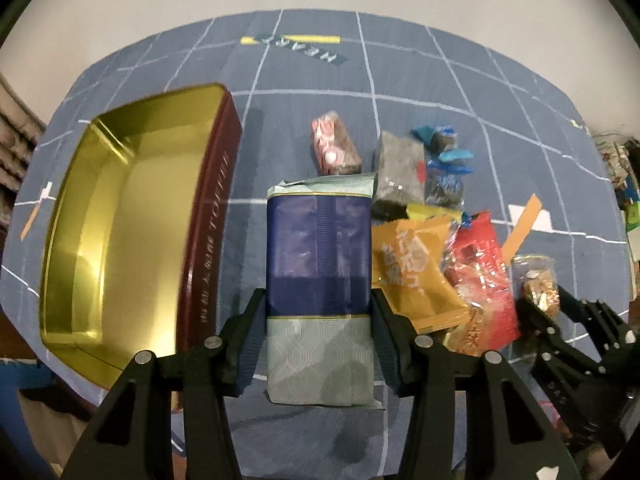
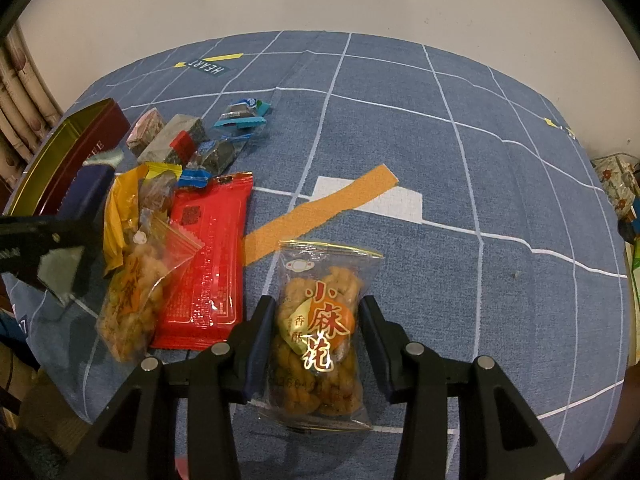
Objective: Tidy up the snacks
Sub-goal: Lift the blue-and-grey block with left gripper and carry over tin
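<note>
Two packs are in hand. Left hand-held gripper [image 1: 318, 320] grips the blue-and-silver packet [image 1: 319, 280], raised beside the open gold-lined tin [image 1: 120, 216]. Right hand-held gripper [image 2: 316, 332] straddles the twisted-dough snack bag [image 2: 318, 328] on the bedsheet [image 2: 480, 160]; contact unclear. Judged step: loading the tin. Next move: carry the packet left over the tin, release inside.

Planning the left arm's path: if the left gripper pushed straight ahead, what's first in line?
The left gripper already brackets the blue packet. Beyond that, probably the pink wrapped snack, though depth is unclear.
</note>
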`<state>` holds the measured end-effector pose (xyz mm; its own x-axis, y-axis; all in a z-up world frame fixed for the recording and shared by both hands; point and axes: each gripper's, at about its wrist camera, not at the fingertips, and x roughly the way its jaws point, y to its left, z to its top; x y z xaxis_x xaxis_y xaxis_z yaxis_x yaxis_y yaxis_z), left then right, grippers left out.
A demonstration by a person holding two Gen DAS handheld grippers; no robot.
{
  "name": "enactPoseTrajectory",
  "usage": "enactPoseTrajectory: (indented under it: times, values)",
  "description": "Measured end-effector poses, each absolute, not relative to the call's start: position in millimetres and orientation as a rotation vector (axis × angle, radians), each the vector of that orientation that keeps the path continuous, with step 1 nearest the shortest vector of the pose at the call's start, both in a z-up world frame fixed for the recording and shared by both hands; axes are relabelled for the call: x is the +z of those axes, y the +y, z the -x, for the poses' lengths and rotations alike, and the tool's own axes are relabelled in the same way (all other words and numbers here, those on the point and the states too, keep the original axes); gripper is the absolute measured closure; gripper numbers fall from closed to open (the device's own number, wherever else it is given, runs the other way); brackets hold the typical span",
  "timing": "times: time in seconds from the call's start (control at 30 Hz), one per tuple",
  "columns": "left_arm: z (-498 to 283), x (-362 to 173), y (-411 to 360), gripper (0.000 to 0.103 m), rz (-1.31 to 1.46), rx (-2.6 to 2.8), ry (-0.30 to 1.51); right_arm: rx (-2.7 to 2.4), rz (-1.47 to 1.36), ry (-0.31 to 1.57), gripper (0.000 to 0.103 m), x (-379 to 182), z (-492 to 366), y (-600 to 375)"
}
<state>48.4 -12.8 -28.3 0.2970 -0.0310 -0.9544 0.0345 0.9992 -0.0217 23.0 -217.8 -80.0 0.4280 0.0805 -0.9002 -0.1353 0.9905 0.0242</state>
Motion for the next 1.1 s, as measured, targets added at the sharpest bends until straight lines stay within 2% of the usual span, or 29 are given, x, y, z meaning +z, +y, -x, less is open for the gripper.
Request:
enactPoseTrajectory:
  times: [0.33,0.63,1.1]
  values:
    - [-52.3,-0.4,11.6,0.057,-0.027,-0.040,1.214,0.130,0.059,1.123,0.058,-79.5,-22.9,-217.3]
    - [-66.4,13.6,76.3,0.057,-0.058,0.064,1.185,0.124,0.067,1.126,0.058,-79.4,-22.2,-217.2]
    - [-74.8,-39.8,142.1,0.057,-0.203,0.167,1.304,0.114,0.078,1.143,0.058,-80.6,-26.7,-214.0]
